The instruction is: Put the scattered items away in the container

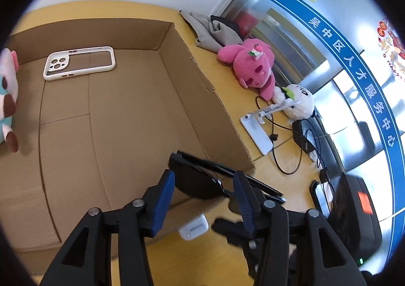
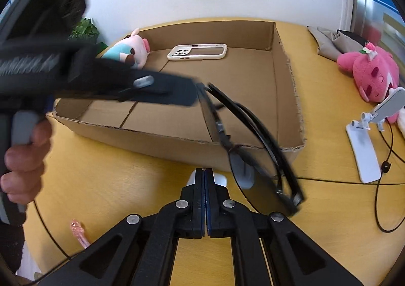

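Note:
A shallow cardboard box (image 1: 222,109) (image 2: 286,99) sits on the yellow table. Inside lie a white phone case (image 1: 79,63) (image 2: 197,52) and a pink-and-teal plush (image 1: 7,99) (image 2: 129,52). My left gripper (image 1: 205,184) has its jaws apart around black sunglasses (image 1: 202,179) (image 2: 255,149), which hang over the box's near right corner; whether it pinches them I cannot tell. My right gripper (image 2: 204,174) is shut and empty, just in front of a white charger (image 2: 220,181) (image 1: 193,229) on the table by the box's front wall.
A pink plush (image 1: 253,66) (image 2: 372,73), a white plush (image 1: 298,101), a white phone stand (image 1: 258,131) (image 2: 364,149), black cables (image 1: 286,157), grey cloth (image 1: 215,30) and a black device (image 1: 354,210) lie right of the box. A pink clip (image 2: 79,231) lies front left.

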Tool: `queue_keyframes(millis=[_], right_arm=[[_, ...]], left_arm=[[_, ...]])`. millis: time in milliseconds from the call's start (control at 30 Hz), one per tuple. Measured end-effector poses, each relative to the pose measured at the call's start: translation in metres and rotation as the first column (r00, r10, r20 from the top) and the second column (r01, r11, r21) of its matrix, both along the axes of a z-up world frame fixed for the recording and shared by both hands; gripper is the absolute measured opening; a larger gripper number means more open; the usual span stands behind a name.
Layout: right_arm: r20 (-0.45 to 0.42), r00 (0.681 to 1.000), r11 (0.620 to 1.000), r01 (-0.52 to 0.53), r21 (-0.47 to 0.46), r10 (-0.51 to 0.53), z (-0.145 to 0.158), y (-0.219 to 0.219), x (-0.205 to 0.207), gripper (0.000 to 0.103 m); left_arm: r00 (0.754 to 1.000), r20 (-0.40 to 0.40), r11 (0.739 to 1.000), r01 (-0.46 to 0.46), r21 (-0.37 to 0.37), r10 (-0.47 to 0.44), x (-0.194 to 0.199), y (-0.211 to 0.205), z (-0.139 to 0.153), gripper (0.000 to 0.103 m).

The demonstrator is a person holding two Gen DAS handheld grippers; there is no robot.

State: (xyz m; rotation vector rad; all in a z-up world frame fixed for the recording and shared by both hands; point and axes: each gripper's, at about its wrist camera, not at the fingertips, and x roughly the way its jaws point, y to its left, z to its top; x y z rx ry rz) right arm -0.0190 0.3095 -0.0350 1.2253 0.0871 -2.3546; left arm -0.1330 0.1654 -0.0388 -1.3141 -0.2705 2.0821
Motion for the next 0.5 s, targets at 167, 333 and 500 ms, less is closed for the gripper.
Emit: queue_keyframes(millis=[167,333,500], right_arm=[[0.002,1.0,0.999,-0.011,-0.041,0.011,0.001,0.006,0.007,0.001],[-0.083,0.996,0.998,-0.036,-0.052,0.031,0.023,0.018,0.022,0.01],[-0.18,0.983,0.996,-0.055,-0.065,0.043,0.067,0.04,0.042,0.07]], left_arm=[[0.998,0.05,0.999,-0.035,-0.039,0.037,-0.023,0.001,-0.016,0.048],[0.995,0.091,0.998,-0.034,-0.046,0.038,-0.029,-0.002,-0.026,0.048],[0.996,0.088,0.998,0.0,-0.06,0.005,-0.031,0.005,-0.025,0.049]])
